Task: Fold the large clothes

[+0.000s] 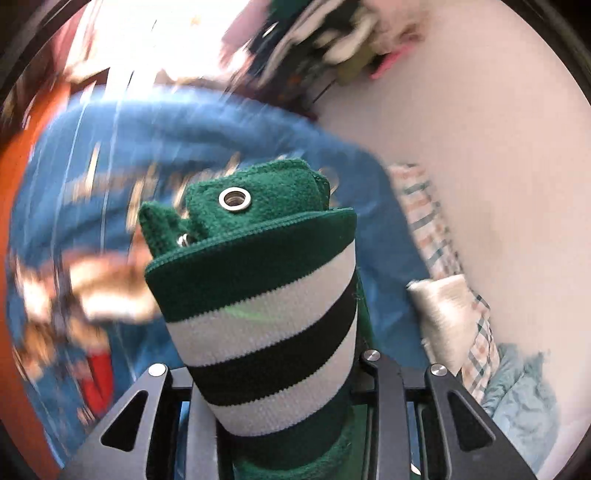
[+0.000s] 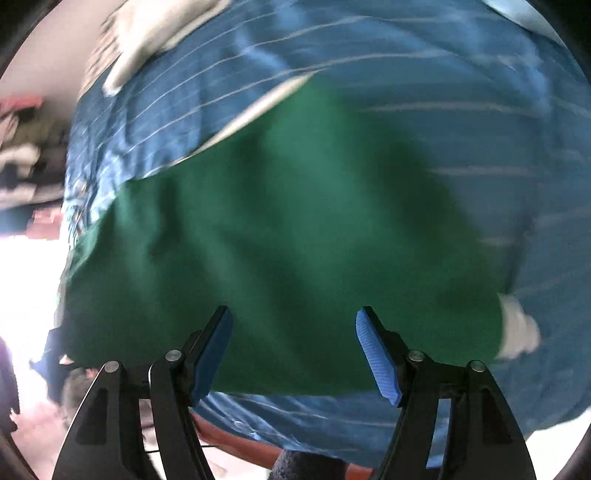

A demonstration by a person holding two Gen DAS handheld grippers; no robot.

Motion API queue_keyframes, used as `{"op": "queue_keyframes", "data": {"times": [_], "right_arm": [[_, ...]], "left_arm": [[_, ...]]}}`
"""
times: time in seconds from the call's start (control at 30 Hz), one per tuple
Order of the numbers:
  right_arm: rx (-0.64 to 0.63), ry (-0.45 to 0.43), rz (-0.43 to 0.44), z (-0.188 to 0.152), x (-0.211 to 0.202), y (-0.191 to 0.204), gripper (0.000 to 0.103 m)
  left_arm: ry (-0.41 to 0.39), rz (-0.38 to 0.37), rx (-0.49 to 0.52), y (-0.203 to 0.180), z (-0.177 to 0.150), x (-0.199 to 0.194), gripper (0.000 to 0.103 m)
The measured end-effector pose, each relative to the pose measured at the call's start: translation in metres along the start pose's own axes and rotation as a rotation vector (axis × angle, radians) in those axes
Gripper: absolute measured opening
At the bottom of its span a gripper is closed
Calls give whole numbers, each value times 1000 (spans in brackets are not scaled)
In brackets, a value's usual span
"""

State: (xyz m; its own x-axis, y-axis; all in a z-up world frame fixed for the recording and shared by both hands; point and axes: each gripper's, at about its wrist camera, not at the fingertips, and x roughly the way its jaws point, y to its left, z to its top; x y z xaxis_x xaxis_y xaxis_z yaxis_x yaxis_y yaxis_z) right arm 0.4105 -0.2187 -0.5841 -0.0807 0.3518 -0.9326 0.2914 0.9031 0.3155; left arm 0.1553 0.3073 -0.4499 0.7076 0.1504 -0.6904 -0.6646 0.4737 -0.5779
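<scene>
A dark green fleece garment lies partly spread on a blue, thin-striped bed sheet (image 2: 406, 74). Its flat body (image 2: 280, 229) fills the middle of the right wrist view, blurred. My right gripper (image 2: 294, 321) hangs just above it, open, its blue pads (image 2: 376, 354) wide apart with nothing between them. In the left wrist view my left gripper (image 1: 280, 398) is shut on the garment's bunched waistband (image 1: 258, 317), which is banded green, white and black. Green fleece with a metal eyelet (image 1: 234, 199) sticks up past the band. The fabric hides the left fingertips.
A white wall (image 1: 480, 147) runs along the right of the bed. A checked pillow (image 1: 436, 236), a white cushion (image 1: 443, 317) and light blue bedding (image 1: 517, 398) lie against it. A blurred clothes pile (image 1: 325, 33) sits at the far end. An orange bed edge (image 1: 22, 177) shows at left.
</scene>
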Motion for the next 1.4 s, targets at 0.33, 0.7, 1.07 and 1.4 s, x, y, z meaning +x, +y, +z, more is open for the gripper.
{"op": "queue_keyframes", "data": {"times": [0.33, 0.7, 1.07, 1.4], "right_arm": [[52, 54, 18, -18, 42, -57, 74], [159, 152, 294, -13, 95, -132, 77], [224, 133, 302, -20, 48, -187, 77], [165, 4, 331, -22, -46, -188, 82]], "left_arm": [[41, -201, 535, -168, -62, -60, 27], [594, -383, 808, -227, -352, 2, 26], [659, -68, 1124, -248, -388, -6, 63], [506, 14, 981, -236, -323, -33, 86]]}}
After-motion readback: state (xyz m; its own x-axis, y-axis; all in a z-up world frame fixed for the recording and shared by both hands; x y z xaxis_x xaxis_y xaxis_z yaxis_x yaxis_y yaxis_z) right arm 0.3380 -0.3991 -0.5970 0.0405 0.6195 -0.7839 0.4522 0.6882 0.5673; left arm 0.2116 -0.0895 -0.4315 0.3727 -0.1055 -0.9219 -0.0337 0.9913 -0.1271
